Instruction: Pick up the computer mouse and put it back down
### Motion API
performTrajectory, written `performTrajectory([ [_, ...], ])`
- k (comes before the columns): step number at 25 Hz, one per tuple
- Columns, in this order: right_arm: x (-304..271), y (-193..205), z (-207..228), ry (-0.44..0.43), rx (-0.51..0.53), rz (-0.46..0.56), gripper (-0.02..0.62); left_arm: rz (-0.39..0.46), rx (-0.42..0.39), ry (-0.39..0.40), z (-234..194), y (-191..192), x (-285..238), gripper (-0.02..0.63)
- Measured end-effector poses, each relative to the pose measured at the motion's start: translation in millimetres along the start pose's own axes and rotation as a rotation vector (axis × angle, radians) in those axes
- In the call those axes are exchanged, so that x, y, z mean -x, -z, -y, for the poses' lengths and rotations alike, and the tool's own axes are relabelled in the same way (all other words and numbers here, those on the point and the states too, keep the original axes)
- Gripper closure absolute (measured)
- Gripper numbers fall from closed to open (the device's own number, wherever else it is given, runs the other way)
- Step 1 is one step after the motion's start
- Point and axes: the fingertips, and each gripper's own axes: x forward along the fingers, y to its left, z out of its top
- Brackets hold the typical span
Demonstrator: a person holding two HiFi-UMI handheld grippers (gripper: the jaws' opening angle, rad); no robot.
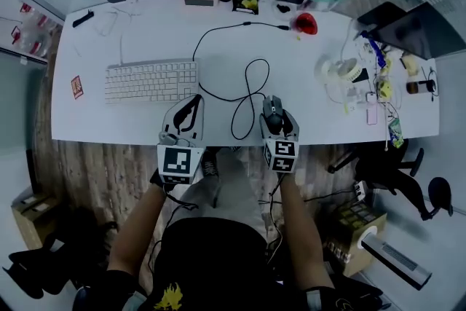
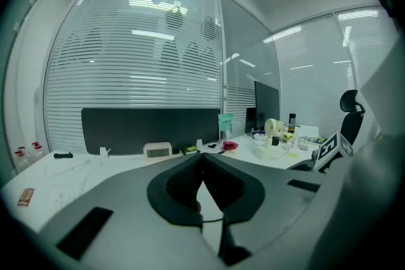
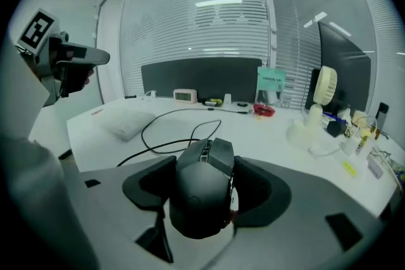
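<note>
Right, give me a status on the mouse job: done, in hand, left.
Done: the pickup. The mouse sits clamped in the right gripper, seemingly clear of the desk near its front edge. In hand: holding it there, its cable trailing across the desk. Left: set it down and open the jaws. The left gripper is shut and empty, near the keyboard.
</note>
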Motion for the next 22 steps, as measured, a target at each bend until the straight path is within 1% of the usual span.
performTrajectory([
  [3,-13.8,24.0,-2.1,-0.01,-0.028,-0.055,0.295,-0.101,0.013,0.005,4.8,34.0,4.5,0.595],
  [5,-19.1,33.6,-2.2,-0.01,-0.042,-0.075,0.295,-0.14,0.031,0.01,11.5,49.9,9.0,0.595],
  [9,-28.6,49.0,-6.9,-0.02,-0.084,-0.116,0.291,-0.177,0.054,0.015,23.0,66.6,22.6,0.595],
  [12,-20.9,48.1,-7.2,-0.011,-0.079,-0.123,0.288,-0.174,0.063,0.001,24.7,64.4,37.5,0.595],
  [14,-1.1,30.6,-9.4,-0.003,-0.068,-0.084,0.273,-0.162,0.07,-0.011,23.1,53.4,49.8,0.595],
  [15,13.0,16.5,-11.8,-0.001,-0.069,-0.048,0.274,-0.151,0.068,-0.013,22.2,45.0,56.3,0.595],
  [19,80.6,-58.7,-23.7,0.005,-0.09,0.153,0.302,-0.067,0.039,-0.028,16.9,1.0,79.4,0.595],
  [22,129.3,-116.5,-32.4,0.007,-0.069,0.305,0.34,-0.006,0.023,-0.056,13.5,-35.6,95.7,0.595],
])
